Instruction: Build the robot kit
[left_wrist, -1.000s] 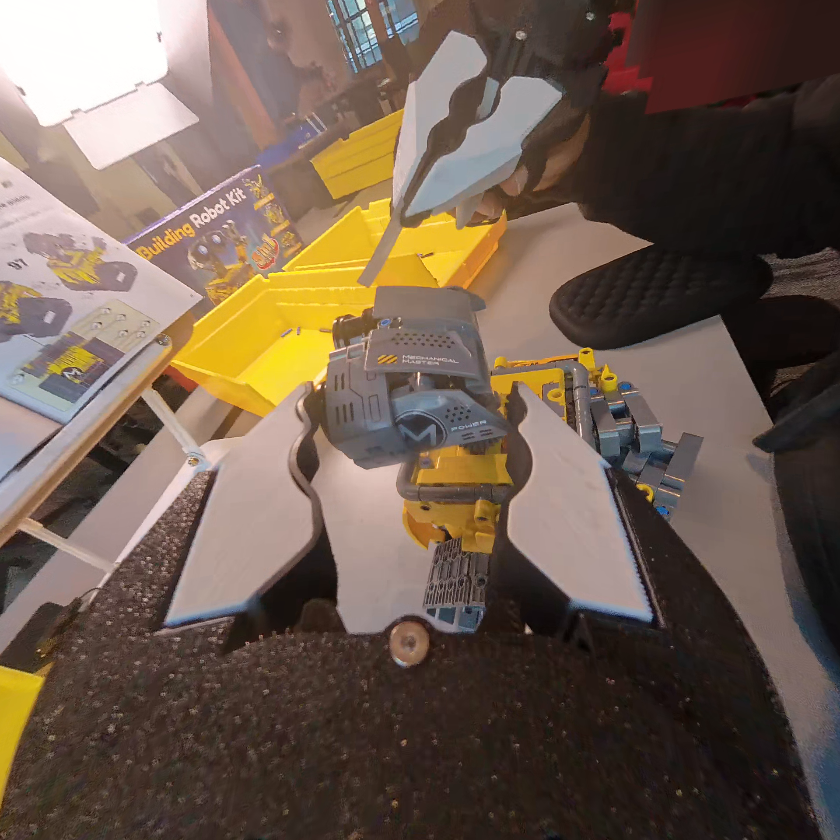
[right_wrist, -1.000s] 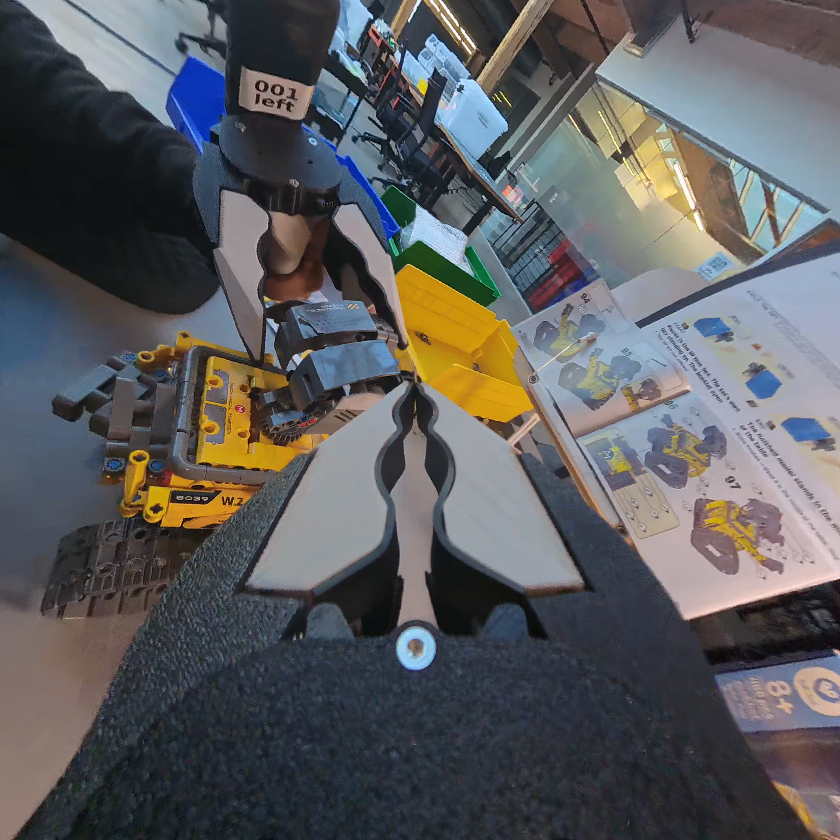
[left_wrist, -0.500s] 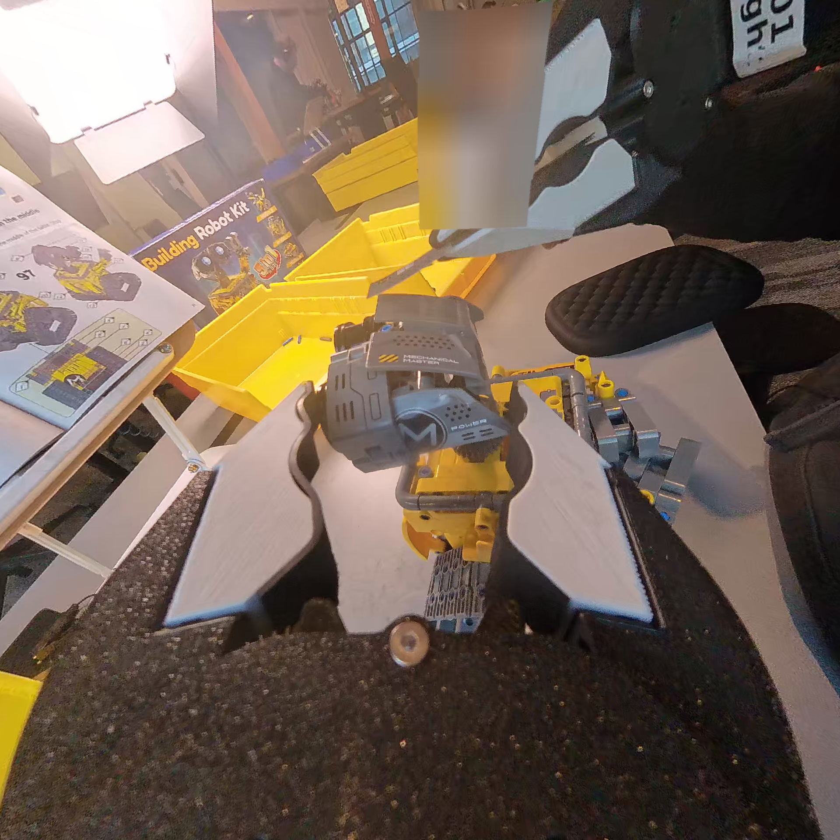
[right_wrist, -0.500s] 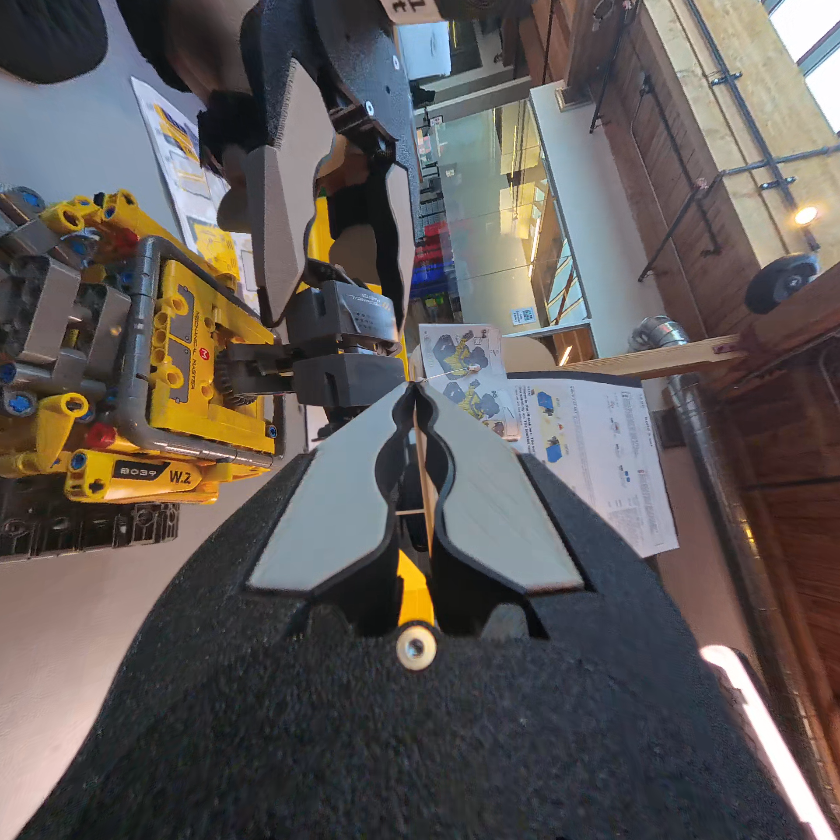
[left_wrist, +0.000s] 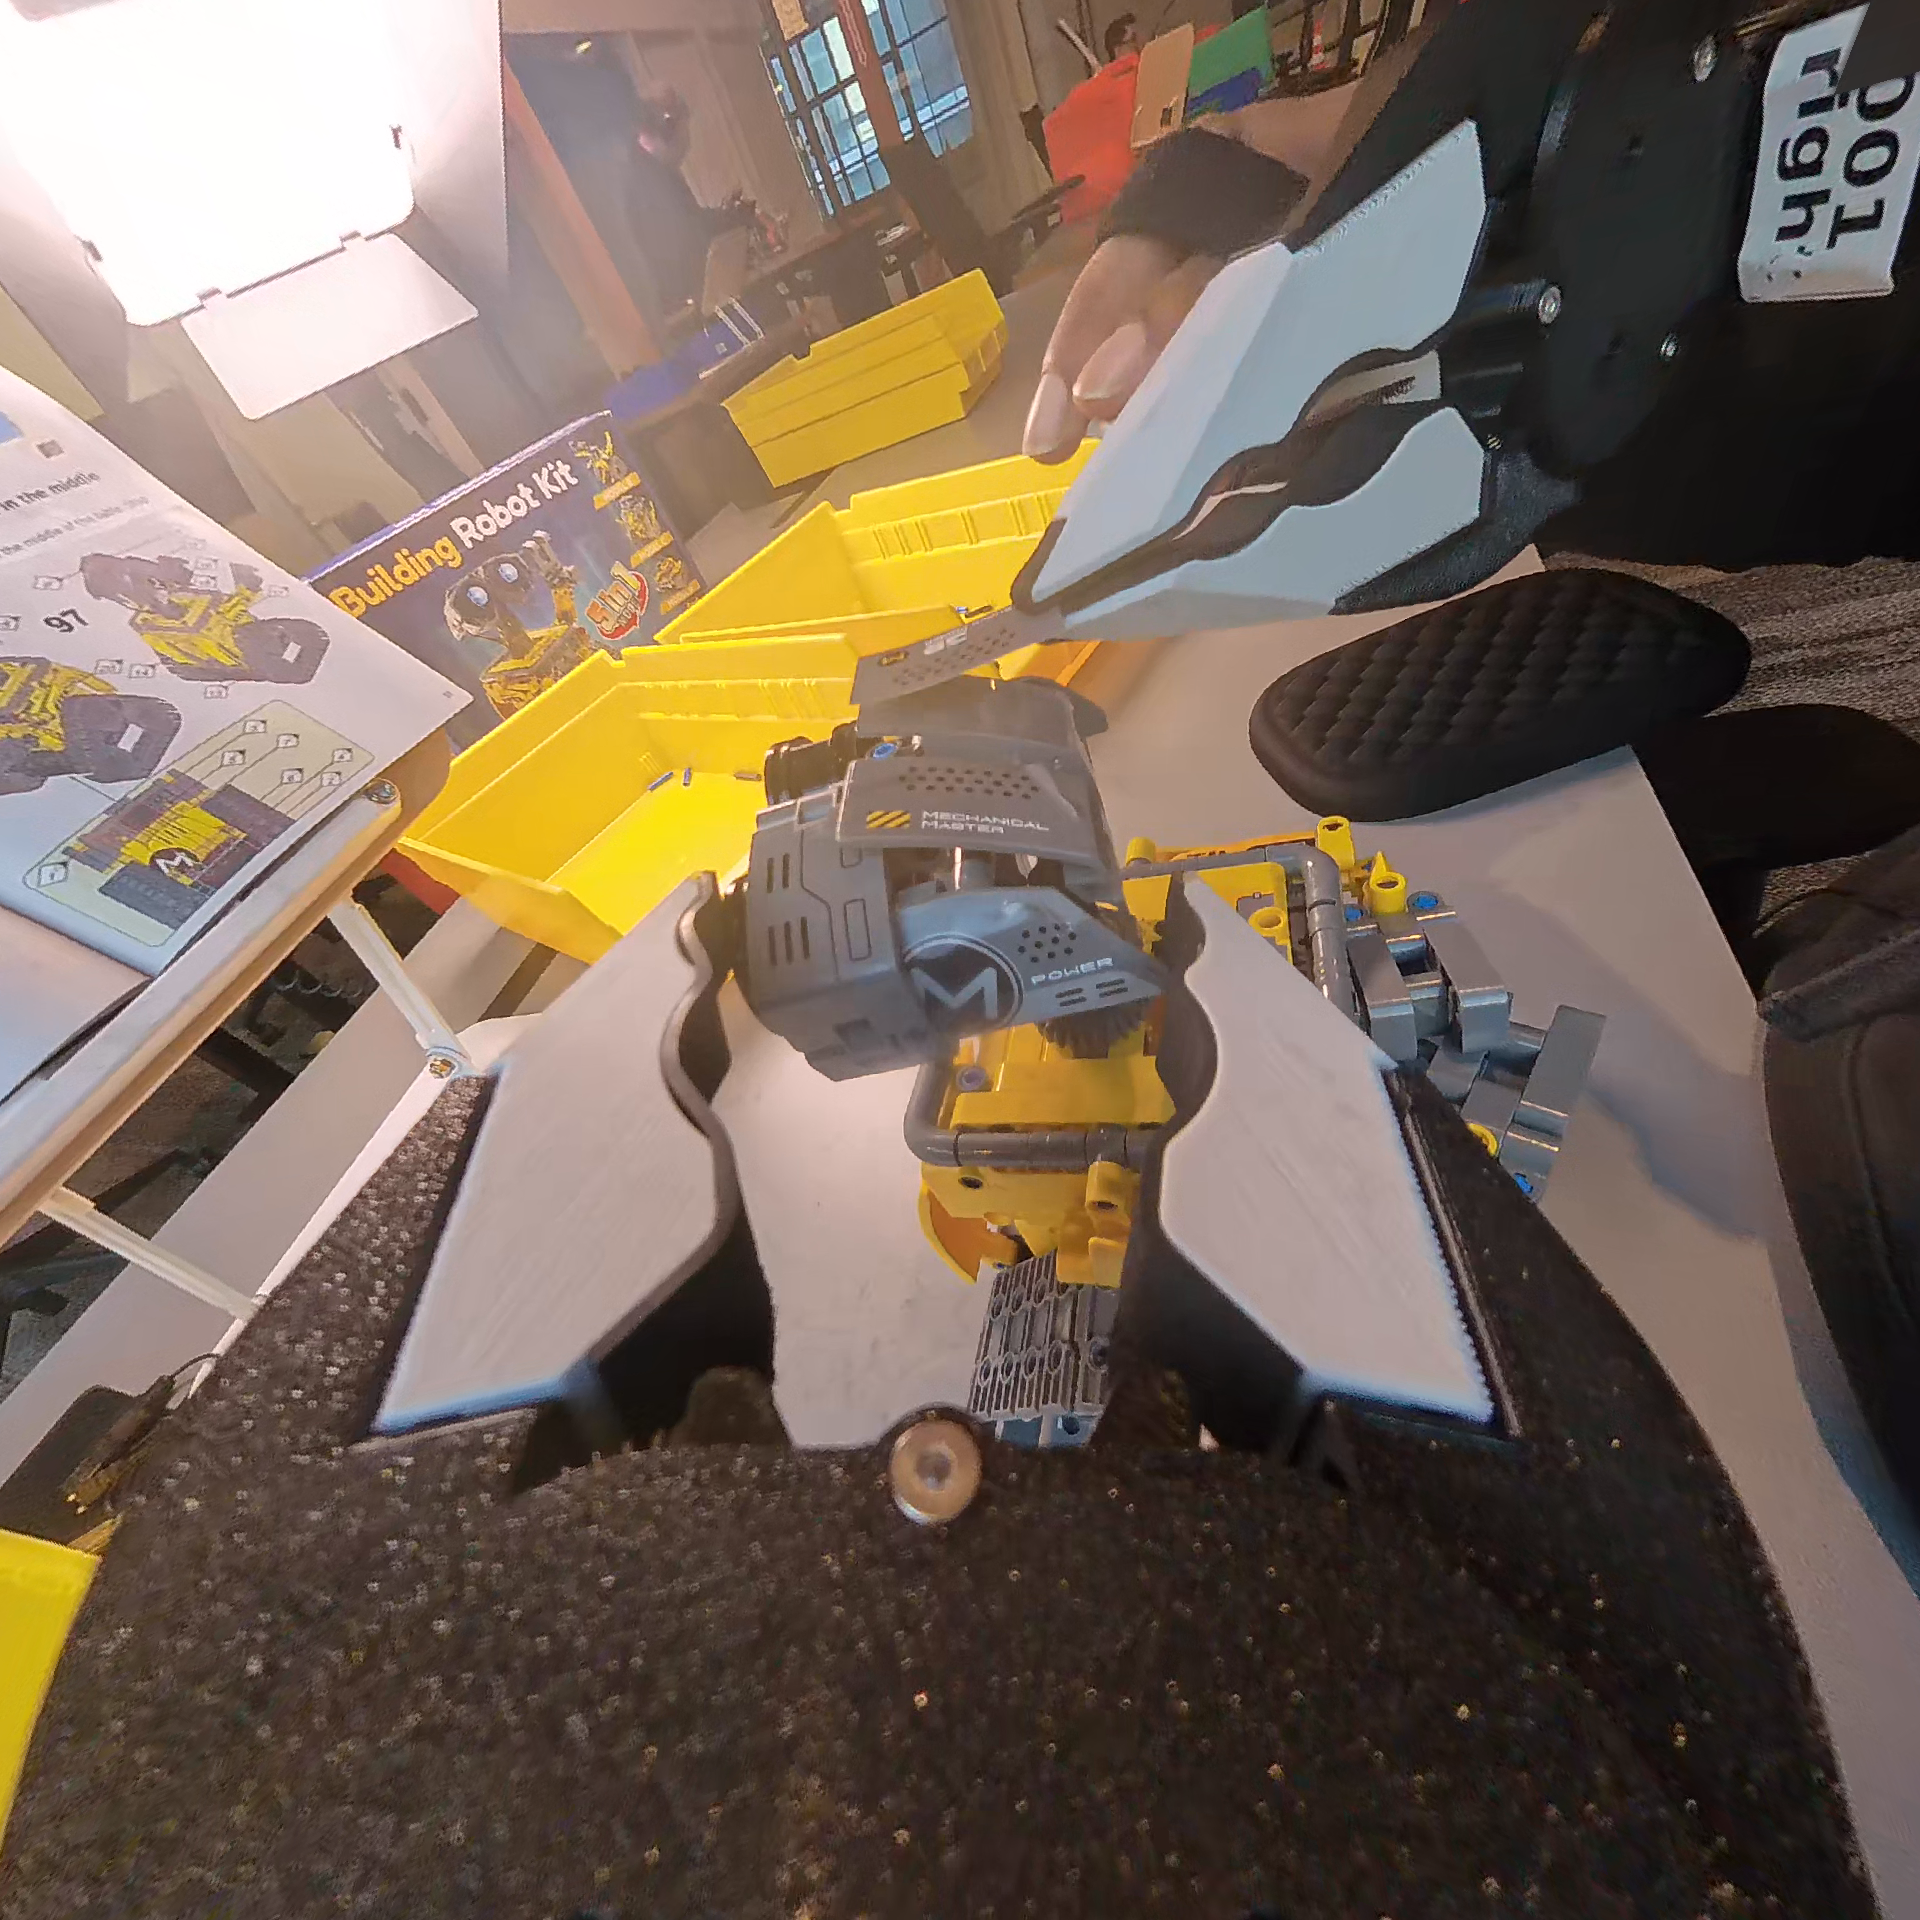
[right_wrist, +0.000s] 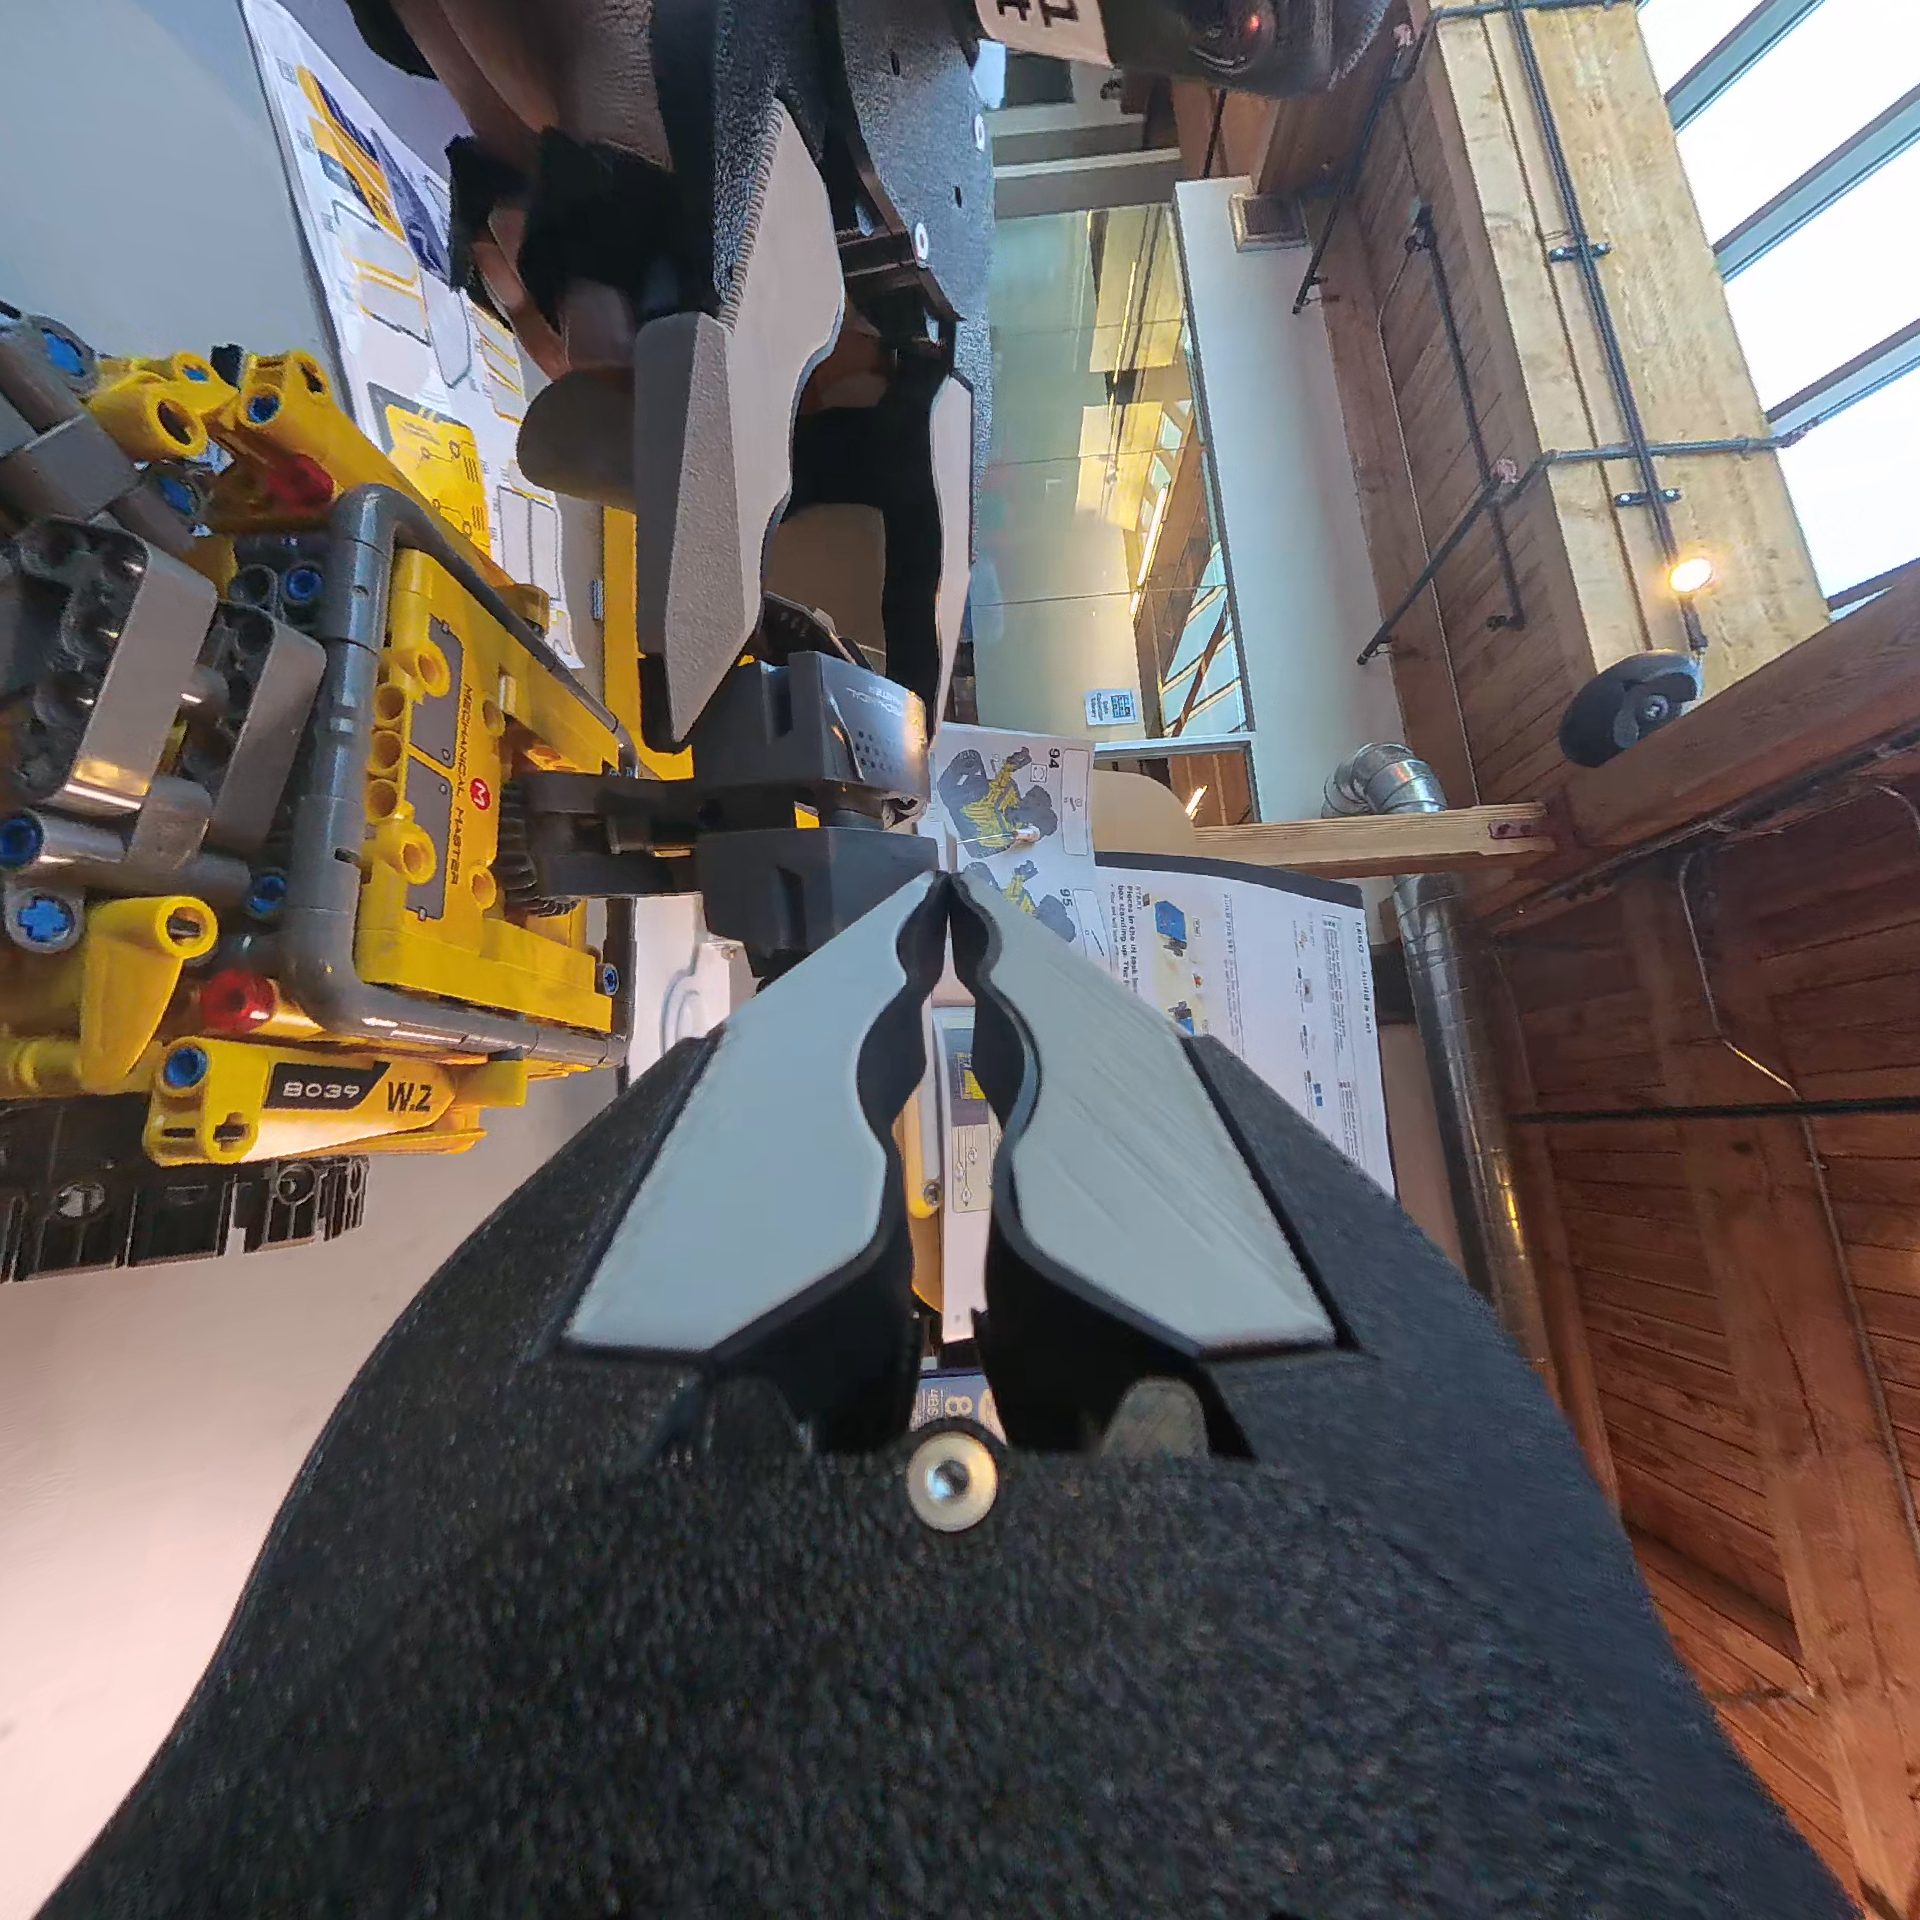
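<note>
A smooth pale-grey worktop (left_wrist: 1621, 935) stands in a workshop with timber beams, plank walls and tall windows; a bright light panel (left_wrist: 197, 156) glares past its far left corner. Near the far edge sit glossy yellow plastic bins (left_wrist: 623, 790), a printed kit box (left_wrist: 509, 582) behind them, and an open instruction booklet (left_wrist: 156, 727) propped on a tilted stand off the left edge. In the middle of the worktop lies a yellow-and-grey brick model (left_wrist: 1039, 1101), studded with pin holes, on ribbed black treads. The left gripper (left_wrist: 940, 914), with flat matte grey fingers in a rough black body, is spread around the model's angular grey head (left_wrist: 914, 935), both fingertips against its sides. The right gripper (right_wrist: 948, 883) is pressed together, pinching a thin perforated grey panel (left_wrist: 935, 660) just above that head. A black woven pad (left_wrist: 1496, 686) rests towards the right edge.
</note>
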